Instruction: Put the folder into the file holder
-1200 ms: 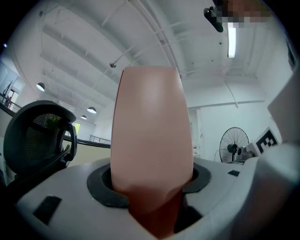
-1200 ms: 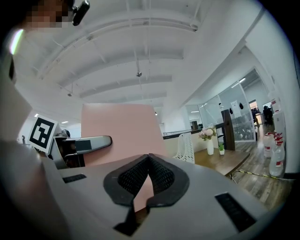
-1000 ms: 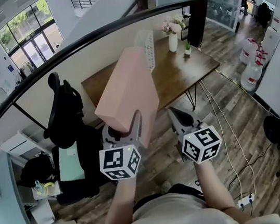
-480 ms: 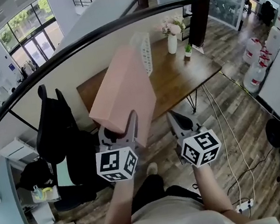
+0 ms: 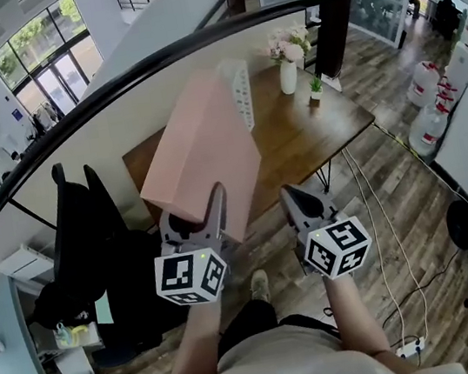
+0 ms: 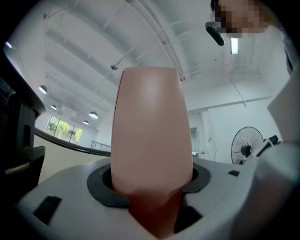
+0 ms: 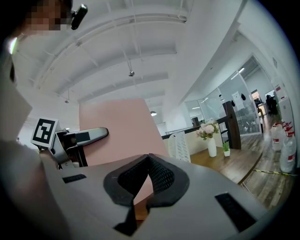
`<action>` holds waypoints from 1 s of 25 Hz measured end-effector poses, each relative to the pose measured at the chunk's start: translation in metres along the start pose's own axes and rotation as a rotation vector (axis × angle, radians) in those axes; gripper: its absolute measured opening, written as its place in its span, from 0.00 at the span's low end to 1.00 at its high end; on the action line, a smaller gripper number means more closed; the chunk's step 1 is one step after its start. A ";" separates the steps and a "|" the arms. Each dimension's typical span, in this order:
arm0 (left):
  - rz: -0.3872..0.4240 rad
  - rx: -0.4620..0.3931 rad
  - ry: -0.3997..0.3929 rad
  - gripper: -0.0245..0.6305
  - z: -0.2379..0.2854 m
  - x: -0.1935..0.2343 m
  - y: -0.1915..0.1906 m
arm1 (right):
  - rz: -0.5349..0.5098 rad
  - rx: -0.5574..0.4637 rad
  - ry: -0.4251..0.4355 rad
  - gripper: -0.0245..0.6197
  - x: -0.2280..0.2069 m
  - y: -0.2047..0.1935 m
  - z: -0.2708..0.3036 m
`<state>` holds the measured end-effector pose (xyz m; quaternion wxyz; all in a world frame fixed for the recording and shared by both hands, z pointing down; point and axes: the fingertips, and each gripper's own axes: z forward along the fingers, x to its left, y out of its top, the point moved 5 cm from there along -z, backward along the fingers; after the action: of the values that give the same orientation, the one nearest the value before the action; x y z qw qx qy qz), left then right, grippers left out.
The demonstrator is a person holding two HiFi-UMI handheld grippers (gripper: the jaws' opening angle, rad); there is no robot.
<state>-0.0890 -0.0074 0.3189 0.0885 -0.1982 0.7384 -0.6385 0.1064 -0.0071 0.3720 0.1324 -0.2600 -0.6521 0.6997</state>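
While 1 wooden table (image 5: pixel 322 128) stands at 12 o'clock, 1 pink folder (image 5: pixel 198 156) rides raised for carrying, apart from the 1 white file holder (image 5: pixel 241 92) on that table. Of 2 grippers, the left gripper (image 5: pixel 194 221) pinches the folder's lower end. The right gripper (image 5: pixel 296 198), at its 3 o'clock, is empty, jaws pressed together. 1 vase (image 5: pixel 288 74) stands at the holder's 3 o'clock.

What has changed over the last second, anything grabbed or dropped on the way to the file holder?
The person has stepped toward the wooden table, and the black office chair has slid left in the head view. Nothing was taken or released. Unchanged: the left tongs clamp the pink folder, the right tongs are shut and empty, and the file holder stands on the table.
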 end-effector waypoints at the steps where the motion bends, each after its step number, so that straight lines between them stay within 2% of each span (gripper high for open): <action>1: 0.001 -0.006 -0.004 0.48 0.009 0.003 0.001 | 0.000 -0.005 -0.004 0.05 -0.006 0.003 0.007; 12: -0.021 -0.116 -0.009 0.48 0.089 0.048 0.033 | -0.037 -0.041 0.005 0.05 -0.041 0.038 0.089; 25: 0.030 -0.253 -0.059 0.48 0.159 0.102 0.071 | -0.074 -0.072 -0.006 0.05 -0.067 0.060 0.174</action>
<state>-0.1335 -0.1861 0.2348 0.0939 -0.2153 0.8131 -0.5327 0.0781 -0.1960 0.3283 0.1469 -0.2381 -0.6865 0.6711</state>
